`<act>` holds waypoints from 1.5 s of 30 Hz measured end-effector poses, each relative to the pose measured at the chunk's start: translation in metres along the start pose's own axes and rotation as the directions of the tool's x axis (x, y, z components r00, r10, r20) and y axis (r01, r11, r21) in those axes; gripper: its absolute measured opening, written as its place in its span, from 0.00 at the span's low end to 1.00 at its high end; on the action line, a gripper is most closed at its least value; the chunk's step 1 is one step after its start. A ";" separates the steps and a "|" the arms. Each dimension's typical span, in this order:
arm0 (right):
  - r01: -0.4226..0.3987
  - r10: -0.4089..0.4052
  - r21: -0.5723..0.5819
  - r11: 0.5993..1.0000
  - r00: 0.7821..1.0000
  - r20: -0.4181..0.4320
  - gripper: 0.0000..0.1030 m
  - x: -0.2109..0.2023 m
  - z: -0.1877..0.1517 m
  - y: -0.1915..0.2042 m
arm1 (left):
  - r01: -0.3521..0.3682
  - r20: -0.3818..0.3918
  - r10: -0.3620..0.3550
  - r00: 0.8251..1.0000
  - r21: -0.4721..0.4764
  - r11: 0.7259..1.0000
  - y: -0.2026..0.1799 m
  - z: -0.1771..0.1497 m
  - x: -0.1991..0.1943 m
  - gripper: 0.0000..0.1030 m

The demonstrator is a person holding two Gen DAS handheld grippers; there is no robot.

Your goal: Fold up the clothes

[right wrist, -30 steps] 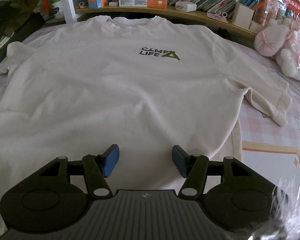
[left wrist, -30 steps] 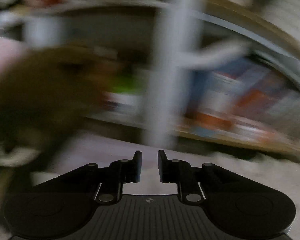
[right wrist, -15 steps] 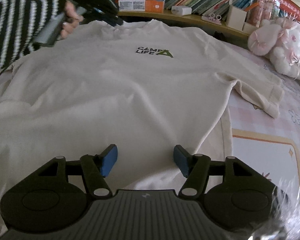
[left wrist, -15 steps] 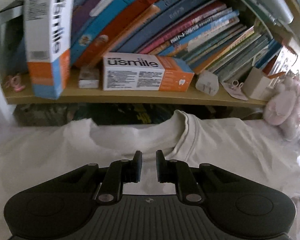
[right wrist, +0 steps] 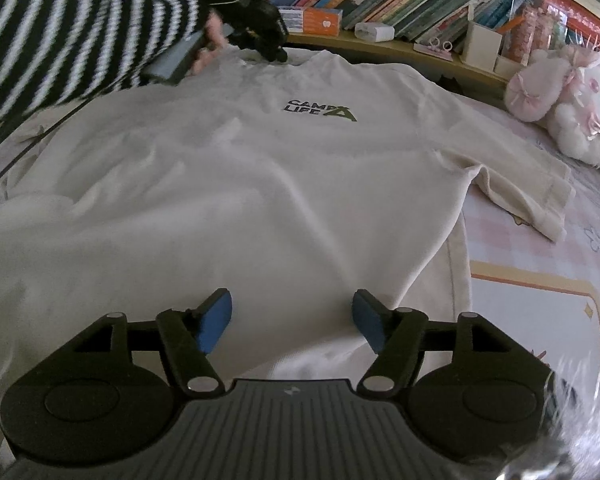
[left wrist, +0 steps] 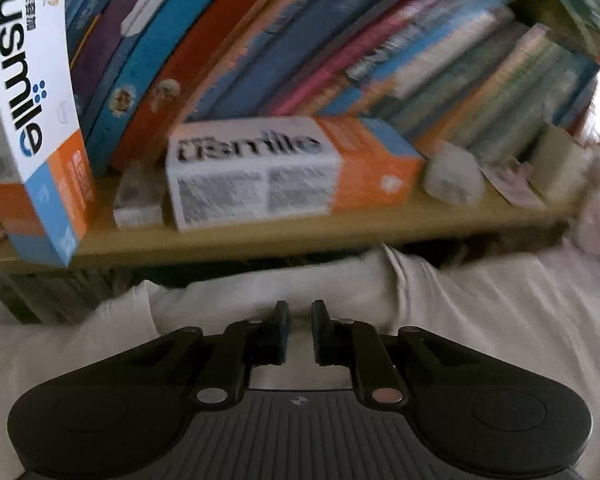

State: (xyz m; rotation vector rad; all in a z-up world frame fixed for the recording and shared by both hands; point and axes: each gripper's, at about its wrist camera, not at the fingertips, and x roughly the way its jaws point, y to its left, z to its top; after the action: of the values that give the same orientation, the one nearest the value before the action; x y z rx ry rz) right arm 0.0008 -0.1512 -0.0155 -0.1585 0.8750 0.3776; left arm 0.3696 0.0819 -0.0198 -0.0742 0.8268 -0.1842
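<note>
Claws bracket the T-shirt (right wrist: 260,200) for a lengthwise fold: left claw (left wrist: 298,328) narrow and empty at the collar (left wrist: 284,280), right claw (right wrist: 291,316) opening wide, empty, over the hem.

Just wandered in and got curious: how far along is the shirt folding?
Barely begun. The T-shirt already lies flat, front up, no fold visible. In hand: the left gripper, jaws narrow, is at the collar; the right gripper, its jaws just opening, hovers over the hem, gripping nothing. Every fold remains.

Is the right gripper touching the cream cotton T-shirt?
Cannot tell. In the right wrist view the open right gripper hangs over the cream cotton T-shirt; no contact or gap is plain.
</note>
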 end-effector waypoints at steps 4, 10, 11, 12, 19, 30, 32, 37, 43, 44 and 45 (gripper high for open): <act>-0.006 0.006 -0.007 1.000 1.000 0.002 0.65 -0.002 -0.003 -0.001 | 0.052 0.041 -0.048 0.998 -0.103 0.993 0.013 0.013 -0.013 0.13; -0.011 0.011 -0.013 1.000 1.000 0.005 0.65 -0.004 -0.004 -0.002 | 0.098 0.015 -0.097 0.995 -0.044 0.994 0.026 0.003 -0.043 0.13; -0.010 0.010 -0.014 1.000 1.000 0.007 0.65 -0.004 -0.004 -0.002 | 0.104 0.003 -0.103 0.995 -0.036 0.994 0.026 0.001 -0.044 0.13; -0.010 0.010 -0.013 1.000 1.000 0.008 0.66 -0.004 -0.004 -0.002 | 0.118 -0.012 -0.118 0.993 -0.034 0.992 0.023 -0.002 -0.041 0.13; -0.007 0.008 -0.012 1.000 1.000 0.008 0.66 -0.004 -0.005 -0.001 | 0.139 -0.070 -0.138 0.988 0.012 0.990 -0.029 -0.002 0.002 0.11; -0.008 0.008 -0.014 1.000 1.000 0.020 0.66 -0.004 -0.007 0.000 | 0.108 0.000 -0.112 0.994 -0.261 0.959 -0.017 0.016 0.040 0.11; -0.010 0.010 -0.016 1.000 1.000 0.021 0.67 -0.004 -0.007 -0.001 | 0.136 0.024 -0.134 0.991 -0.279 0.951 -0.013 0.014 0.031 0.12; -0.007 0.007 -0.014 1.000 1.000 0.019 0.67 -0.003 -0.006 -0.001 | 0.266 0.050 -0.261 0.964 -0.185 0.946 -0.010 -0.012 -0.033 0.12; 0.021 -0.021 0.010 1.000 1.000 -0.001 0.68 -0.003 -0.001 0.005 | 0.284 0.043 -0.281 0.959 -0.083 0.955 0.009 -0.090 -0.139 0.21; 0.027 -0.027 0.018 0.999 1.000 -0.006 0.68 -0.003 -0.001 0.006 | 0.270 0.043 -0.267 0.963 -0.081 0.959 0.012 -0.104 -0.152 0.22; 0.036 -0.036 0.024 0.999 0.999 -0.012 0.68 -0.003 -0.001 0.007 | 0.251 0.041 -0.248 0.968 -0.079 0.965 0.017 -0.123 -0.168 0.22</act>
State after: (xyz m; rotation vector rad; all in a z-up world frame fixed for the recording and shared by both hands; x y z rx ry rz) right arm -0.0044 -0.1455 -0.0131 -0.1542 0.8867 0.3323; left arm 0.1697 0.1316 0.0167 -0.2606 0.7930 -0.3849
